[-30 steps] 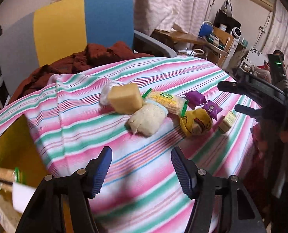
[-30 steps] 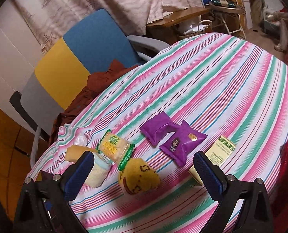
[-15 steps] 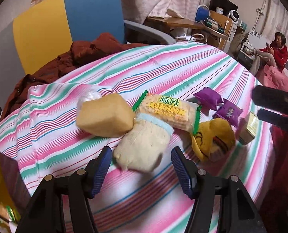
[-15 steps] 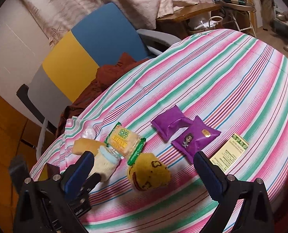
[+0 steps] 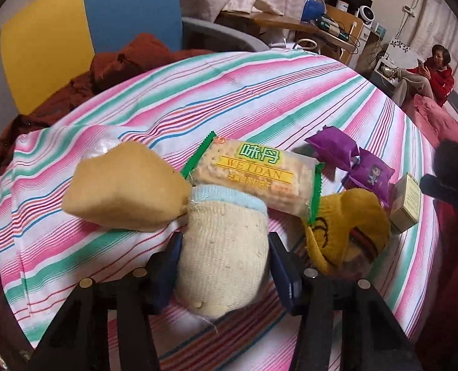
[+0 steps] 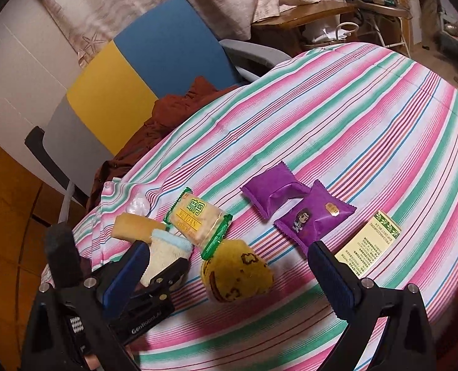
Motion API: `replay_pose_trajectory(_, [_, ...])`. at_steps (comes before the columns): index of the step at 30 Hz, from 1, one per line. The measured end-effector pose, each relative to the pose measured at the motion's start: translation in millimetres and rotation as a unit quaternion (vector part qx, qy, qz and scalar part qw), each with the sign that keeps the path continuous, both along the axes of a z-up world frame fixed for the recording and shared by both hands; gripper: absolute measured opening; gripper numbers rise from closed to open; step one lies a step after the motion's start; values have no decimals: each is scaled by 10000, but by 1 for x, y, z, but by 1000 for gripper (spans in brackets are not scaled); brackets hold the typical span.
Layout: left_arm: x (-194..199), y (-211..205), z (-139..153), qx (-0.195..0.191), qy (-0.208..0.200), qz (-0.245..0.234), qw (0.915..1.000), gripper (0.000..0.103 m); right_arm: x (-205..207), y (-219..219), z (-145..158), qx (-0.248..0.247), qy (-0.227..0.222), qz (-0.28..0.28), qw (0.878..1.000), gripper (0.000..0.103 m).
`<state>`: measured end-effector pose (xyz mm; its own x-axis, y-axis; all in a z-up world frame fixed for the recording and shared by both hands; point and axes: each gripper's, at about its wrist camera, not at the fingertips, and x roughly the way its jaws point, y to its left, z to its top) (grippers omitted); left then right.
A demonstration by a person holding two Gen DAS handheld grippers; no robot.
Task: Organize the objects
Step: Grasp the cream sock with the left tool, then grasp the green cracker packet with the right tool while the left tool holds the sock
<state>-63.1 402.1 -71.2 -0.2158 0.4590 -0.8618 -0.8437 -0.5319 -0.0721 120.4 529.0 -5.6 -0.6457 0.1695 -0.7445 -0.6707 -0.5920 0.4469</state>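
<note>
Cream sock (image 5: 225, 247) lying between biscuit pack (image 5: 253, 176), cloth

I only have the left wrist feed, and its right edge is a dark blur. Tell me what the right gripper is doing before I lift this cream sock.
Observer: The right gripper has its jaws wide open and holds nothing.
Operator: Say what lies in front of it.
Observer: The yellow sock lies in line between its jaws, and neither jaw touches it.
Operator: Now describe the box's top face.
Observer: The small box lies flat with its printed text facing up and green leaves at its far end.
</note>
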Motion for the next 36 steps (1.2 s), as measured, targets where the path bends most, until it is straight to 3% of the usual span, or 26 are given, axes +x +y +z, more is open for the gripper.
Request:
replay_pose_trajectory(16, [67, -102, -1, 628, -79, 622, 9961, 53, -9, -8, -1, 58, -133, 281, 9995, 103])
replay_pose_trajectory(21, [68, -104, -4, 658, -67, 553, 9963, 53, -16, -15, -1, 183, -225, 476, 9984, 103])
replay_pose_trajectory(25, [74, -96, -8, 525, 271, 365, 9976, 53, -19, -14, -8, 64, -376, 479, 9981, 101])
replay_pose_trajectory(36, [71, -105, -9, 788, 38, 338, 9963, 53, -21, -9, -21, -32, -763, 356, 9964, 97])
